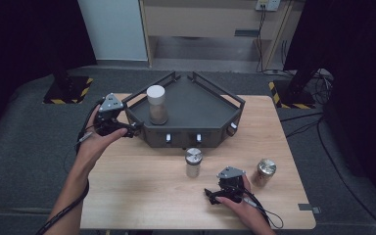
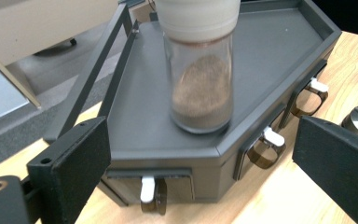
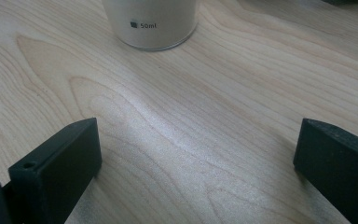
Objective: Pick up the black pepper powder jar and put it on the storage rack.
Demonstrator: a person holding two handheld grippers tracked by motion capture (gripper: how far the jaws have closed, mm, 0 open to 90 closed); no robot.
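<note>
Now the left gripper (image 1: pixel 136 128) is hovering wide open at the left front corner of the dark grey angular rack (image 1: pixel 225 117), where the upright glass spice jar with a white cap (image 1: pixel 156 104) is standing straight ahead between its jaws. The right gripper (image 1: pixel 209 196) is resting open on the wooden table (image 1: pixel 142 196), pointing at the silver-capped white jar (image 1: pixel 193 163).

- Spice jar (image 1: pixel 156 105): clear glass with a white cap, partly filled with brown powder; it stands upright on the dark tray (image 1: pixel 196 105), near the tray's left front edge.
- Metal-capped jar (image 1: pixel 193 162): pale body marked "50ml", shiny silver lid; it stands upright on the table (image 1: pixel 142 191), just in front of the tray.
</note>
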